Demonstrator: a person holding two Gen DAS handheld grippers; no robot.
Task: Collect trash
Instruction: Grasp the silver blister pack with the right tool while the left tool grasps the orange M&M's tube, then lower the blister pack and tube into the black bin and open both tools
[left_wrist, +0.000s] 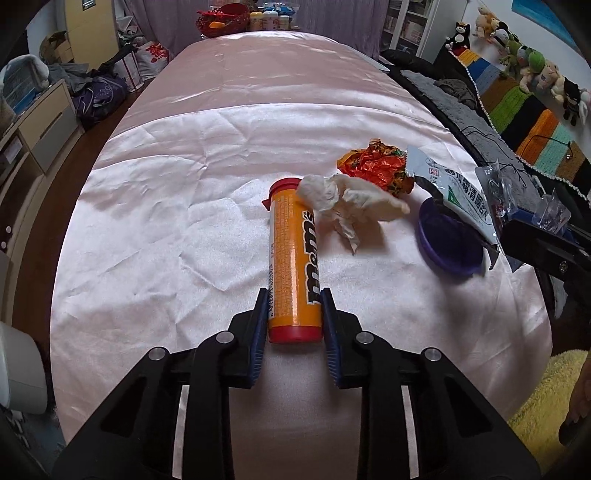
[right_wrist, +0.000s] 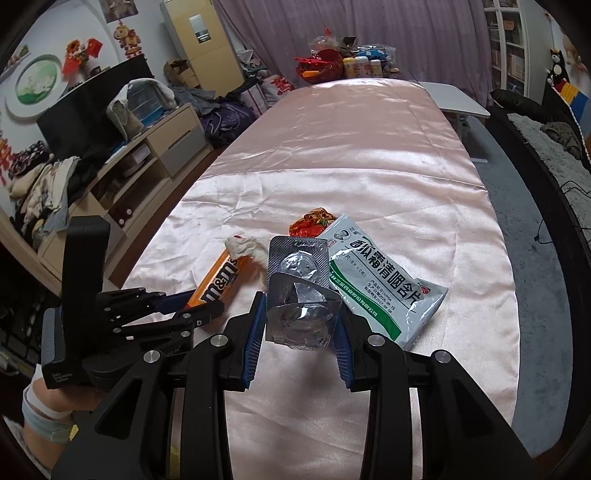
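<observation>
An orange M&M's tube (left_wrist: 293, 258) with red caps lies on the pink satin tablecloth (left_wrist: 166, 221). My left gripper (left_wrist: 294, 295) is shut on its near end; both also show in the right wrist view, tube (right_wrist: 218, 280). My right gripper (right_wrist: 300, 299) is shut on a folded silver blister pack (right_wrist: 299, 291), held above the cloth; the pack shows at the right edge of the left wrist view (left_wrist: 498, 184). A crumpled tissue (left_wrist: 347, 199), an orange wrapper (left_wrist: 373, 166), a white-green lozenge pouch (right_wrist: 380, 273) and a purple lid (left_wrist: 448, 240) lie close together.
Red basket and jars (left_wrist: 236, 18) stand at the table's far end. A TV cabinet with clothes (right_wrist: 92, 177) is on the left. A sofa with a striped blanket and plush toys (left_wrist: 517, 92) is on the right.
</observation>
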